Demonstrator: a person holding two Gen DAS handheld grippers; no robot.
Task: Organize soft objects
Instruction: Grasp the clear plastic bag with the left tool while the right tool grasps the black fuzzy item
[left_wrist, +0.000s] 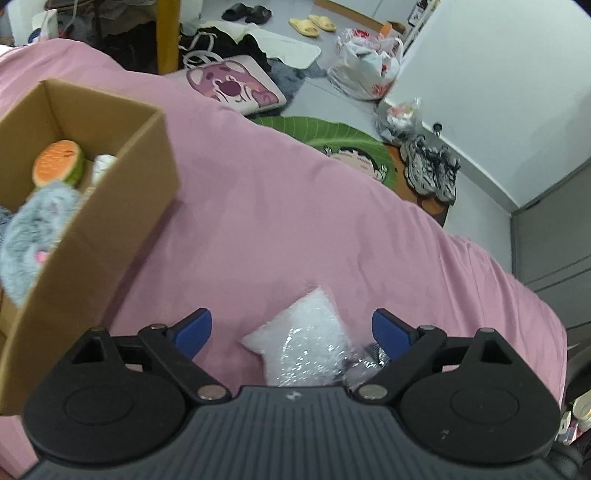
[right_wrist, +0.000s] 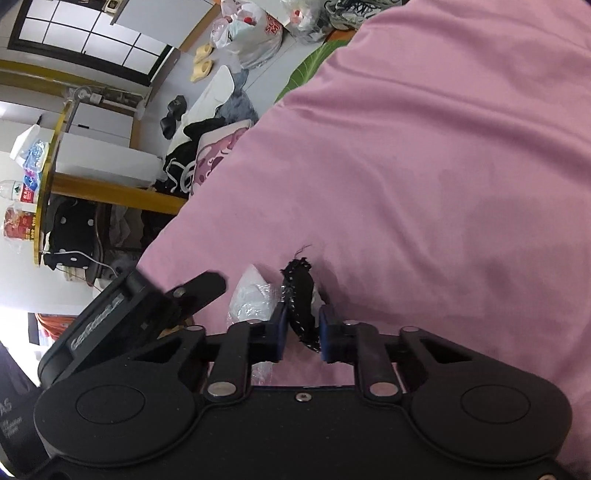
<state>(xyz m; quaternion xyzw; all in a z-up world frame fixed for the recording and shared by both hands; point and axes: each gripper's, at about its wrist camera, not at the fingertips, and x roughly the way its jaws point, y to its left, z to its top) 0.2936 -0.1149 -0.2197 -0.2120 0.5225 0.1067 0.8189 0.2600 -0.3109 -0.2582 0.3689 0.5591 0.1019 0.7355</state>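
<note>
Left wrist view: left gripper (left_wrist: 291, 332) spread wide, clear plastic bag (left_wrist: 299, 339) lying on pink sheet (left_wrist: 280, 206) btwn its fingers; cardboard box (left_wrist: 110, 236) up-left; right gripper (right_wrist: 301, 330) pinching black fabric (right_wrist: 301, 299), bag just left.

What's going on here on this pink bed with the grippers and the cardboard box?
A person is sorting soft things on the pink bedspread with two handheld grippers. The right gripper is shut on a black knitted item beside a clear plastic bag of white material. The left gripper is open, its fingers either side of that bag. The cardboard box to the left already holds a grey plush toy and a burger-shaped toy.
</note>
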